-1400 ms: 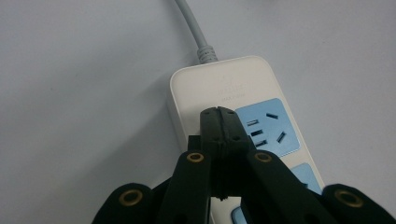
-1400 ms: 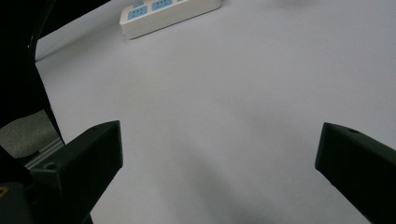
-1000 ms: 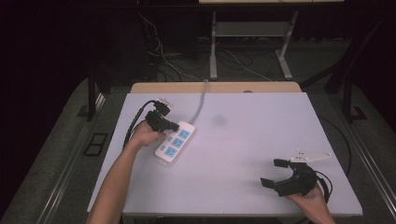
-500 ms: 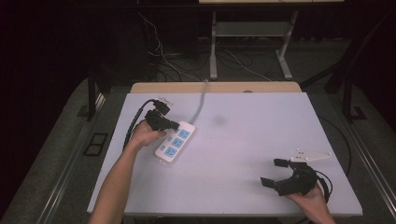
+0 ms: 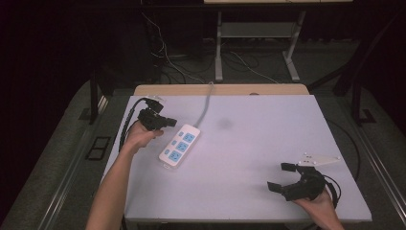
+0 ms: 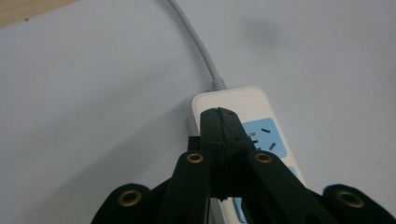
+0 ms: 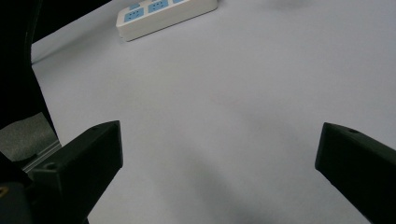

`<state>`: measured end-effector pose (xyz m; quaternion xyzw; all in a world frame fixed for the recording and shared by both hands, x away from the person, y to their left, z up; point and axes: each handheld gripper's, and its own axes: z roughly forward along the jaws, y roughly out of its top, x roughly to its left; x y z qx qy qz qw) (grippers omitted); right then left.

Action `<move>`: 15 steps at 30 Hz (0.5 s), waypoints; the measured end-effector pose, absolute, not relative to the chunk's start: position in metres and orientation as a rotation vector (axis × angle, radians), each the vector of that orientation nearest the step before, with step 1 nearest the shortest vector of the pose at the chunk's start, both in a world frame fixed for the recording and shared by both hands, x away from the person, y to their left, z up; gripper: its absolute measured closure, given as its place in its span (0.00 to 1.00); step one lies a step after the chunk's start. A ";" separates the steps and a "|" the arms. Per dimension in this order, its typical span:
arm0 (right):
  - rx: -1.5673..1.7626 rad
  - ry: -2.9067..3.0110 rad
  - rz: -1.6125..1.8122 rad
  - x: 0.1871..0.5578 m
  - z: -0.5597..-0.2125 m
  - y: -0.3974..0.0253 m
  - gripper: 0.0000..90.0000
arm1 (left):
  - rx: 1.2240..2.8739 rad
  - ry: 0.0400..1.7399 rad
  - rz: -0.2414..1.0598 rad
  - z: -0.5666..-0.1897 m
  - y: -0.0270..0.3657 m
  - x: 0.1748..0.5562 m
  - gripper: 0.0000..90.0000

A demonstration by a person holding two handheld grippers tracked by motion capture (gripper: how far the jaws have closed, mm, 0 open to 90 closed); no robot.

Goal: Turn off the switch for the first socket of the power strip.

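1. Nearest the person's edge of the tabletop [image 5: 249, 143], the right gripper [image 5: 283, 178] rests low in the right hand [image 5: 321, 208], its jaws spread wide with nothing between them. In the right gripper view, bare pale surface lies between the two black jaws.

2. That gripper is well apart from the work. If it is needed to steady anything, it has a long way to travel across the surface.

3. Farther up and to the left lies the white power strip [image 5: 179, 144], flat on the tabletop, set slantwise, its blue socket faces up. Its grey cord [image 5: 207, 103] runs off the far end and over the back edge.

4. The left gripper [image 5: 168, 121] sits just beside the strip's cord end, held in the left hand [image 5: 139, 136]. In the left gripper view its jaws [image 6: 219, 123] are pressed together with nothing between them, the tips over the strip's near corner by the first socket [image 6: 264, 140]. I cannot tell whether they touch the casing.

5. My guess is that the closed tips are set to nudge or press the strip.

6. The risk: a push at one corner could spin the strip instead of sliding it, and the cord, trailing over the edge, may drag it back or twist it.

7. Pressing down off-centre could let the hard tips skid off the smooth plastic.
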<state>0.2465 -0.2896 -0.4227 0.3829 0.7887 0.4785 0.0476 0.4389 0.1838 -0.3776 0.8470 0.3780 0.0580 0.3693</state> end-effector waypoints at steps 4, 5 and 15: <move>1.167 2.405 1.461 0.246 -0.423 -0.290 0.01 | 2.155 0.980 0.169 -0.372 0.189 0.434 1.00; 1.167 2.404 1.462 0.246 -0.423 -0.290 0.01 | 2.142 0.986 0.174 -0.371 0.190 0.432 1.00; 1.167 2.404 1.464 0.246 -0.423 -0.290 0.01 | 2.085 0.998 0.228 -0.355 0.201 0.414 1.00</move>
